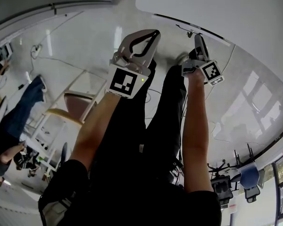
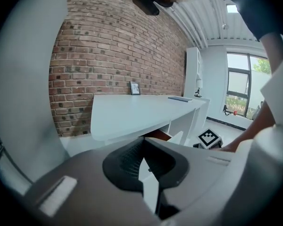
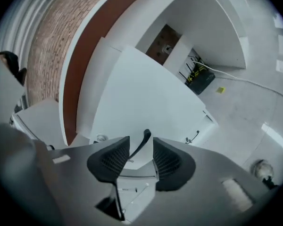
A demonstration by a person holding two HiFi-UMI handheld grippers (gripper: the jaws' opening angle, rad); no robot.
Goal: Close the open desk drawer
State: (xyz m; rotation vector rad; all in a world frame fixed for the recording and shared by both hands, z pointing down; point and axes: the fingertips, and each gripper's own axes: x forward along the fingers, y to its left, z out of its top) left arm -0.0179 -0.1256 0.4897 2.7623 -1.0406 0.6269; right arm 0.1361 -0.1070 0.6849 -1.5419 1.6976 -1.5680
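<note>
A dark curved handle [image 3: 146, 135] — likely the white drawer's — lies straight ahead of the right gripper's [image 3: 140, 147] wide, empty jaws. The left gripper [image 2: 142, 147] is pinched closed.

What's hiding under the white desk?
Only a bit of something brown shows under the desk. The shut left tongs cover the rest below.

The left gripper [image 2: 142, 146] has its jaws pressed together with nothing between them. Ahead of it stands a white desk [image 2: 141, 112] bearing a small frame [image 2: 135, 88], a brick wall [image 2: 108, 51] behind. To its right, a marker cube [image 2: 208, 137] sits low, beside an arm [image 2: 257, 126].
</note>
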